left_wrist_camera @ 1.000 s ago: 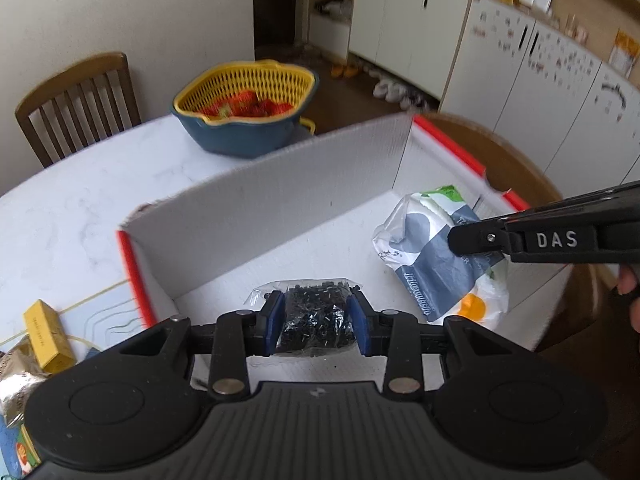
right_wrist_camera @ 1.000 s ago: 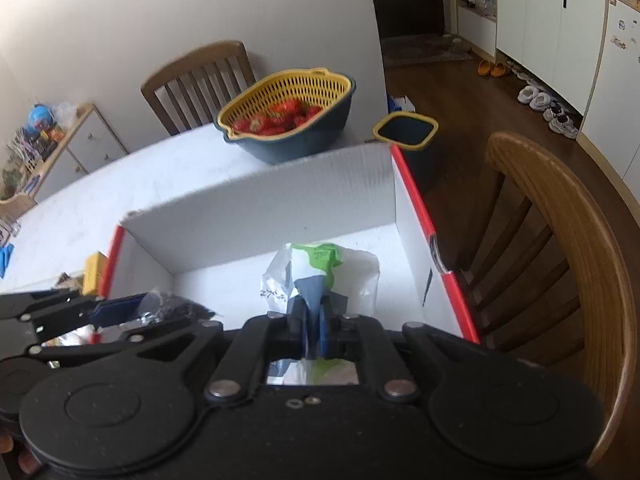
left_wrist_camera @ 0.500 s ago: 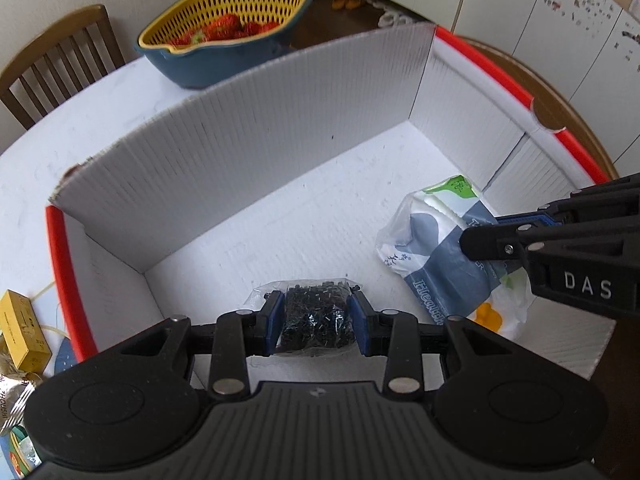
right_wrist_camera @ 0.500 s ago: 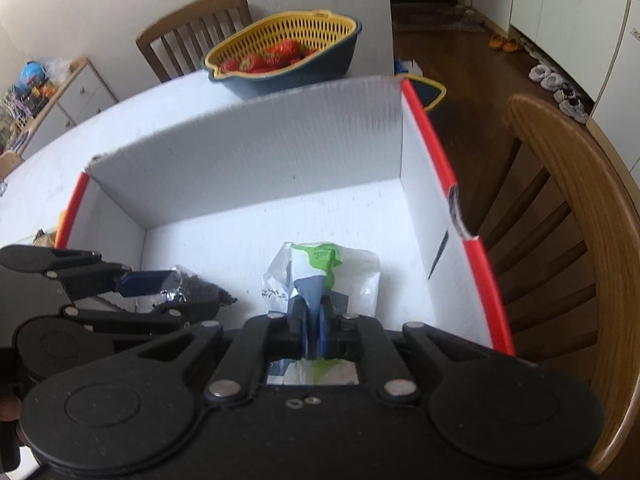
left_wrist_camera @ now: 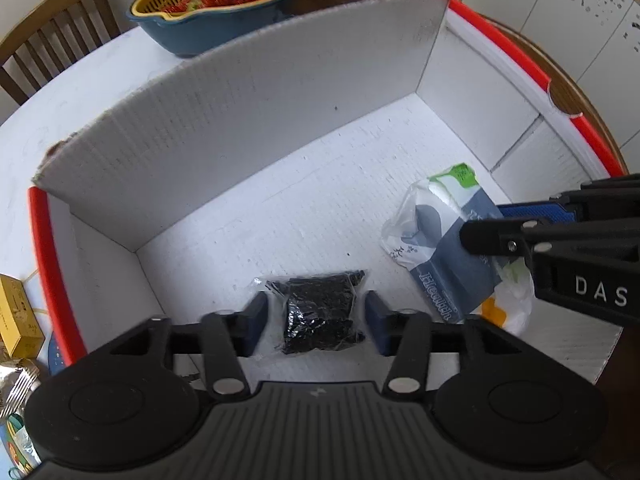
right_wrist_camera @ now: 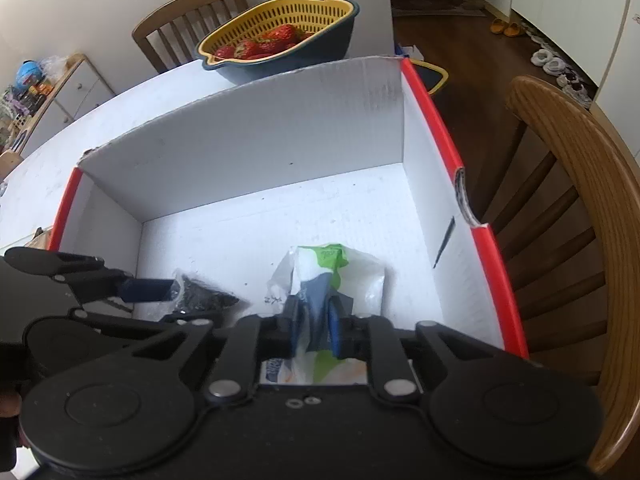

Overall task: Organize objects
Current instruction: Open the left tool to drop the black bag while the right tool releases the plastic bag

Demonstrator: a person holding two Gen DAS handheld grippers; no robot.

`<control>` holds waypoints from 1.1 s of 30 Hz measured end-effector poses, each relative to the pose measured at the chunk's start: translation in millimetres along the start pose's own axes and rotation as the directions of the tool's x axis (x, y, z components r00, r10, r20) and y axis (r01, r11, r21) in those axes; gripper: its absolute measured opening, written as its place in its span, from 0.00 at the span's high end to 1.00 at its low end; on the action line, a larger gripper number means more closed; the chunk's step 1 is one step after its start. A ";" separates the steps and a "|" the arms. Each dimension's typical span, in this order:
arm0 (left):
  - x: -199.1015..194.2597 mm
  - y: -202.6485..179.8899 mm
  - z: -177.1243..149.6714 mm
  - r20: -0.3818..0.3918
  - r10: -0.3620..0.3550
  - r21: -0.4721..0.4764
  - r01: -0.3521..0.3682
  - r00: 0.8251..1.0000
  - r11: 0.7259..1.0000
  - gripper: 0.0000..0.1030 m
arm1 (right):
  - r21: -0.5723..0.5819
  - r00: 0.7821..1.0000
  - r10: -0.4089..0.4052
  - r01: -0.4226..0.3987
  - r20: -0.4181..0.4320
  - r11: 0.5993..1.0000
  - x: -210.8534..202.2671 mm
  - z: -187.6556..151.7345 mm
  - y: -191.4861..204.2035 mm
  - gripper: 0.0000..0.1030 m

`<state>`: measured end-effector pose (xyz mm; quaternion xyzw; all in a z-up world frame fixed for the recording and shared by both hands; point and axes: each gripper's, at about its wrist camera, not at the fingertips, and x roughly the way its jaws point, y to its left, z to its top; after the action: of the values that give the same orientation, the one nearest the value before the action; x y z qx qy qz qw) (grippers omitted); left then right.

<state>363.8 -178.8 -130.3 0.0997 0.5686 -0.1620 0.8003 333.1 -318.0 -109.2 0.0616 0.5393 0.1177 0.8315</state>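
Observation:
A white cardboard box [left_wrist_camera: 248, 92] with red rims stands on the table. A clear bag of small black pieces [left_wrist_camera: 320, 312] lies on the box floor between the fingers of my left gripper [left_wrist_camera: 316, 316], which is open with gaps on both sides of the bag. My right gripper [right_wrist_camera: 314, 328] is shut on a white, grey and green packet [right_wrist_camera: 332, 272], low inside the box at the right. The packet [left_wrist_camera: 444, 248] and the right gripper also show in the left wrist view, and the black bag [right_wrist_camera: 204, 300] shows in the right wrist view.
A yellow and blue colander of strawberries [right_wrist_camera: 276, 44] sits behind the box. Wooden chairs stand at the far side [right_wrist_camera: 188, 20] and the right [right_wrist_camera: 580, 216]. A yellow carton [left_wrist_camera: 16, 312] and foil packets [left_wrist_camera: 16, 384] lie left of the box.
Both grippers moved down into the box. My left gripper opened and let go of the black bag, which now rests on the box floor. The right gripper stays shut on the packet.

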 end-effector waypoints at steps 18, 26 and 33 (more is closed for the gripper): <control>-68.6 21.1 -24.0 0.212 -0.049 -0.052 0.061 0.976 0.997 0.43 | -0.009 0.993 0.063 -0.062 0.097 0.998 -50.4 -12.5 14.1 0.59; -102.5 32.5 -48.1 0.292 -0.065 -0.056 0.085 0.954 0.995 0.43 | -0.028 0.983 0.080 -0.077 0.162 0.997 -79.2 -25.5 37.5 0.52; -130.6 50.6 -73.6 0.345 -0.082 -0.034 0.099 0.935 0.994 0.43 | -0.030 0.968 0.085 -0.081 0.234 0.996 -99.5 -41.8 65.0 0.42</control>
<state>278.8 -87.6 -33.0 0.0232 0.4282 -0.1990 0.8812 247.7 -282.4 -23.6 0.0894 0.4328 0.1496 0.8845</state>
